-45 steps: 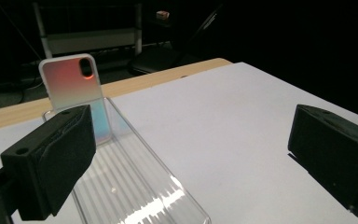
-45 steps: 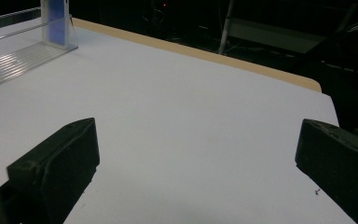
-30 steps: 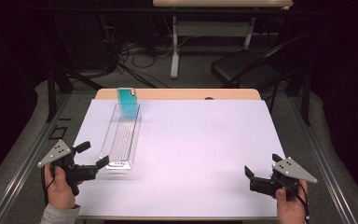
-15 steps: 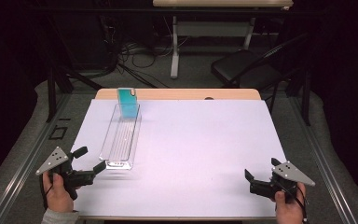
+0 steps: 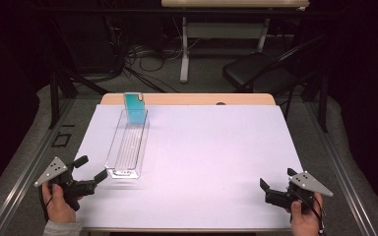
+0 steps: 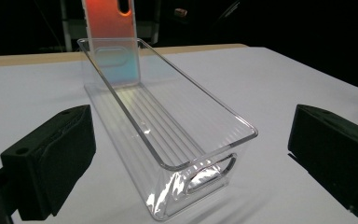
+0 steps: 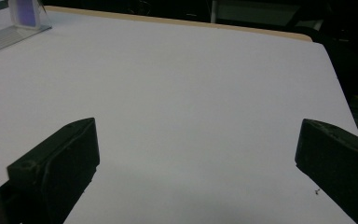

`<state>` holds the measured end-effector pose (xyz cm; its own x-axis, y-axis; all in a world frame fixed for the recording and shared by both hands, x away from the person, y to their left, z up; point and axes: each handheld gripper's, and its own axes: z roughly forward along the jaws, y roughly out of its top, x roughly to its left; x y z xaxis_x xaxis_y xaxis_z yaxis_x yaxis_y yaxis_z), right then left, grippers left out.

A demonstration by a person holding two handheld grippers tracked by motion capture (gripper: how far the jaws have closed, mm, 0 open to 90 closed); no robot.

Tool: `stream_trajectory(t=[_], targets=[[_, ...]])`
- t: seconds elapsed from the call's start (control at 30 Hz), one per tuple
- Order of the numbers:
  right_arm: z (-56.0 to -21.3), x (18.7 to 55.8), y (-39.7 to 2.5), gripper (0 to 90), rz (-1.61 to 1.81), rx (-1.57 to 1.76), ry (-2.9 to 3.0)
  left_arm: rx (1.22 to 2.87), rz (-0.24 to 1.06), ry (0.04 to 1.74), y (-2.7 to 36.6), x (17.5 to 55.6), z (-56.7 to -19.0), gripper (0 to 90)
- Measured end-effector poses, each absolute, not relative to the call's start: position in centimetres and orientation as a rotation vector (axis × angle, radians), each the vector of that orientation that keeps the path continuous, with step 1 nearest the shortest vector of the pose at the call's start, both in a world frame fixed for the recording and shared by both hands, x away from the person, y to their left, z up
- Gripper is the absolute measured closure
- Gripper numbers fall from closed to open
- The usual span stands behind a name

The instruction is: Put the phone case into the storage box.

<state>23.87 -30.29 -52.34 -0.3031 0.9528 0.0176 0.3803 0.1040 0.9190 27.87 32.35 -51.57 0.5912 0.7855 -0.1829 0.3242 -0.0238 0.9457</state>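
Note:
A long clear plastic tray (image 5: 127, 147) lies lengthwise on the left part of the white table (image 5: 211, 147). A teal phone case (image 5: 135, 109) stands upright in its far end. My left gripper (image 5: 91, 168) is open just short of the tray's near end and holds nothing. In the left gripper view the tray (image 6: 168, 126) lies straight ahead between the jaws of the left gripper (image 6: 193, 163), and the phone case (image 6: 109, 28) looks iridescent orange. My right gripper (image 5: 277, 179) is open and empty at the near right corner. The right gripper (image 7: 196, 170) faces bare table.
The tray (image 7: 4, 35) and phone case (image 7: 25, 11) sit far off at the top left of the right gripper view. Beyond the table's wooden far edge (image 5: 187, 100) are a black chair (image 5: 256, 73), floor cables (image 5: 142, 54) and a white desk leg (image 5: 184, 49).
Both hands have drawn back a little toward the table's near edge. The jaws stayed open, and the tray and phone case have not moved.

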Motion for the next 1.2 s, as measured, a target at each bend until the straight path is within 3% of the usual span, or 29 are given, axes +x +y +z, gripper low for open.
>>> stream_trajectory(t=[1.2], targets=[[-54.2,24.7,-30.4,0.0,1.18,1.313,1.815,1.601,0.476,0.997,33.2,28.3,-52.8,1.1]])
